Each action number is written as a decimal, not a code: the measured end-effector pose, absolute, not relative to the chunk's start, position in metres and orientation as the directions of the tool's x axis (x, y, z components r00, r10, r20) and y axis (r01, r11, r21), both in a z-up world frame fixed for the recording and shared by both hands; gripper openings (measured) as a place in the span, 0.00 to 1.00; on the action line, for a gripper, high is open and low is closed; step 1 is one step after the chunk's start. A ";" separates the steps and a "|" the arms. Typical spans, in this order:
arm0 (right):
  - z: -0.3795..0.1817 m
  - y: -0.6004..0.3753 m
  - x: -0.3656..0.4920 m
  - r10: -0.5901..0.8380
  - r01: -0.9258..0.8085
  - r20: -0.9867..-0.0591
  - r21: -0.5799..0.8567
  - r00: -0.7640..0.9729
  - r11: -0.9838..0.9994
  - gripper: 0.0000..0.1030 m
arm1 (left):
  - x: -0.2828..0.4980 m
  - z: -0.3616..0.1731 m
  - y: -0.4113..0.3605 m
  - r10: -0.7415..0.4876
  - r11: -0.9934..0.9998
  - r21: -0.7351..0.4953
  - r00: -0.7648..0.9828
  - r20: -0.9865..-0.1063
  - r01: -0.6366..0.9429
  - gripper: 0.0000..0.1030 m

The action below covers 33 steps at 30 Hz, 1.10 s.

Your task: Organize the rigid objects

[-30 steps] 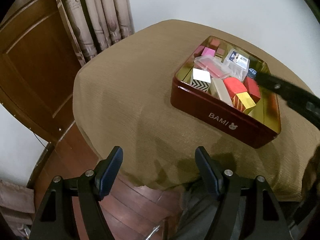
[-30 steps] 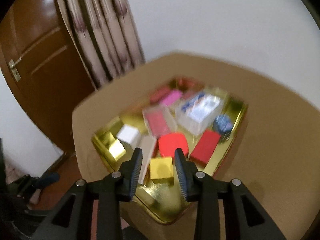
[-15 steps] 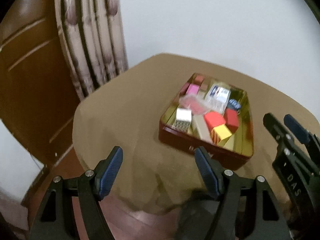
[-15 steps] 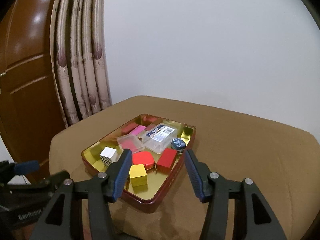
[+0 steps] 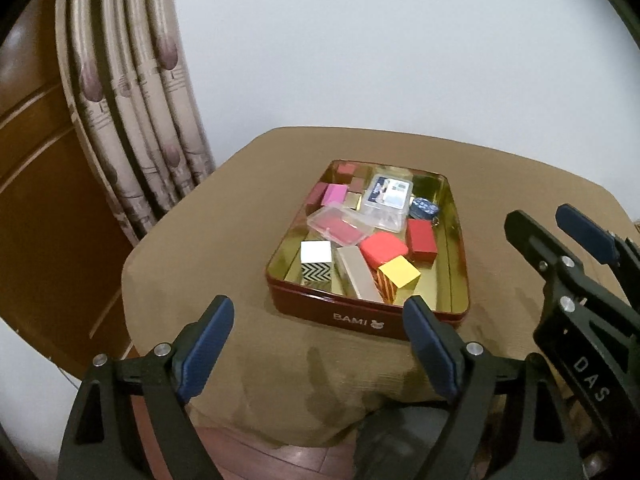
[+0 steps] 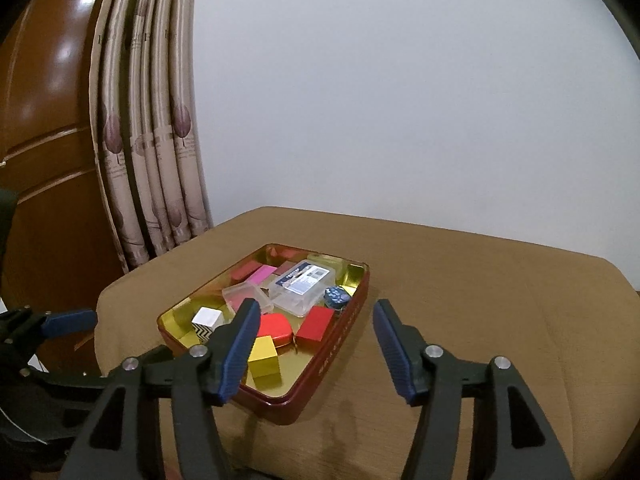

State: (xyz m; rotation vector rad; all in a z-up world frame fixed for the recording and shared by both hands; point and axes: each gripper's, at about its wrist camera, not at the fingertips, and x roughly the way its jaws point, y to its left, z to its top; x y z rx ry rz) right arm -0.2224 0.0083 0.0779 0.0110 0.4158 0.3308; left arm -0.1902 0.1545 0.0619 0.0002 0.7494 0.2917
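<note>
While hovering near tin [image 5: 362,320], left tool [image 5: 318,344], right tool [image 6: 314,350] just widened, gaping, empty.

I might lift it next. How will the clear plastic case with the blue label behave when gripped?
The clear plastic case looks rigid but thin-walled, so probably light and slippery. It rests tilted on neighbouring blocks in the red tin, so may shift when nudged.

Right gripper [image 6: 312,344] fingers [image 6: 240,344] just opening, empty — red tin [image 6: 344,332] on table [image 6: 480,300].
</note>
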 end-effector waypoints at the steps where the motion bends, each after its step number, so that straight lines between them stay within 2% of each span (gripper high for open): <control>1: 0.077 0.009 -0.222 0.314 -0.311 -0.396 0.075 0.863 0.948 0.60 | -0.190 0.061 0.154 0.256 0.961 0.102 0.694 -0.673 -0.255 0.81; 13: 0.072 0.015 -0.217 0.305 -0.303 -0.413 0.072 0.858 0.950 0.60 | -0.189 0.056 0.157 0.233 0.968 0.092 0.695 -0.680 -0.234 0.90; 15: 0.071 0.016 -0.217 0.301 -0.301 -0.414 0.067 0.859 0.951 0.60 | -0.188 0.055 0.158 0.233 0.968 0.092 0.695 -0.680 -0.235 0.92; 17: 0.071 0.018 -0.217 0.300 -0.301 -0.414 0.063 0.859 0.951 0.60 | -0.187 0.054 0.160 0.232 0.968 0.089 0.692 -0.683 -0.236 0.99; 33: 0.069 0.021 -0.215 0.305 -0.312 -0.419 0.055 0.855 0.949 0.60 | -0.194 0.050 0.163 0.241 0.966 0.085 0.730 -0.640 -0.244 0.97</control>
